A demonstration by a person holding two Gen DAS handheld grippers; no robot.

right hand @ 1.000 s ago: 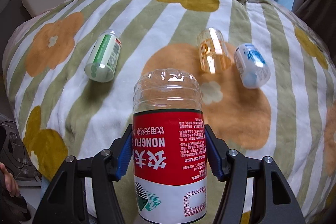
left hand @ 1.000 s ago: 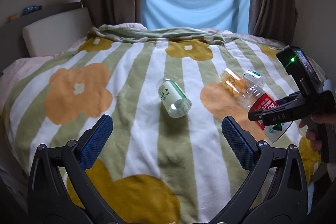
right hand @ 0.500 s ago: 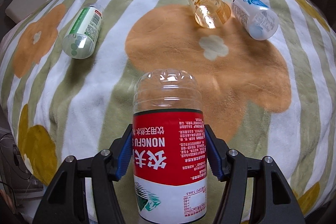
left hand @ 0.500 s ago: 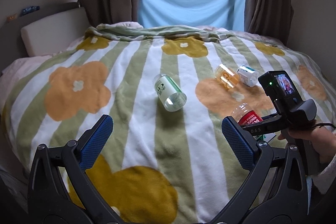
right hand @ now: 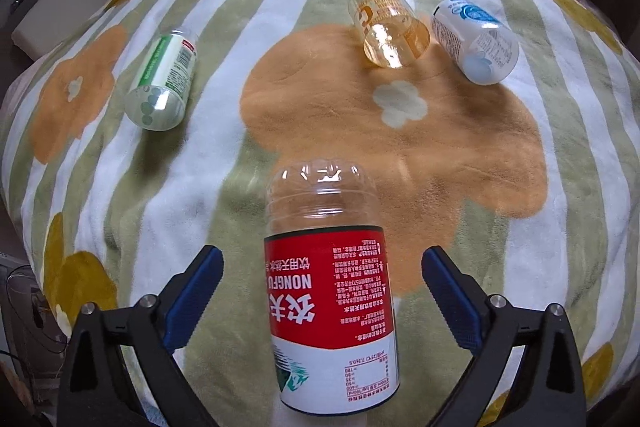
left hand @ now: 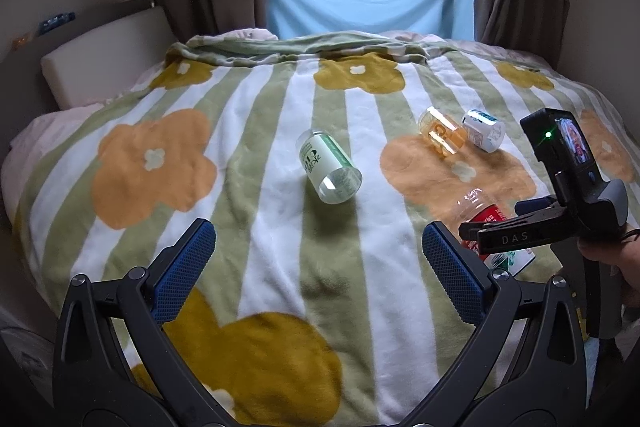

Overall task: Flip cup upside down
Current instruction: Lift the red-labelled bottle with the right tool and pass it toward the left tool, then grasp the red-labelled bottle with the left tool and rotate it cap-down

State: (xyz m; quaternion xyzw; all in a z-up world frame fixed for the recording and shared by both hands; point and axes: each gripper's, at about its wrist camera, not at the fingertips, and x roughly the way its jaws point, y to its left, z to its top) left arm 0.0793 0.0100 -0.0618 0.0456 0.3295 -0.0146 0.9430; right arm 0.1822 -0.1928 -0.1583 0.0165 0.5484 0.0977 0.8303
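Observation:
The red-label clear cup [right hand: 328,287] sits between the spread fingers of my right gripper [right hand: 322,259], which is open and not touching it. Its closed clear base points away from the camera and its printed text reads upside down. In the left wrist view the same cup [left hand: 482,217] leans on the blanket with its base up and to the left, partly hidden behind the right gripper [left hand: 500,235], held by a hand [left hand: 608,255]. My left gripper [left hand: 320,239] is open above the blanket with nothing in it.
Three other cups lie on their sides on the flowered blanket [left hand: 260,227]: a green-label one [left hand: 329,167] [right hand: 162,83], an orange one [left hand: 442,137] [right hand: 388,27] and a blue-and-white one [left hand: 484,130] [right hand: 476,39]. A headboard cushion [left hand: 108,55] stands at left.
My right gripper was shut on the red-label cup and has opened, letting it go low over the blanket. The left gripper stayed open and nearly still.

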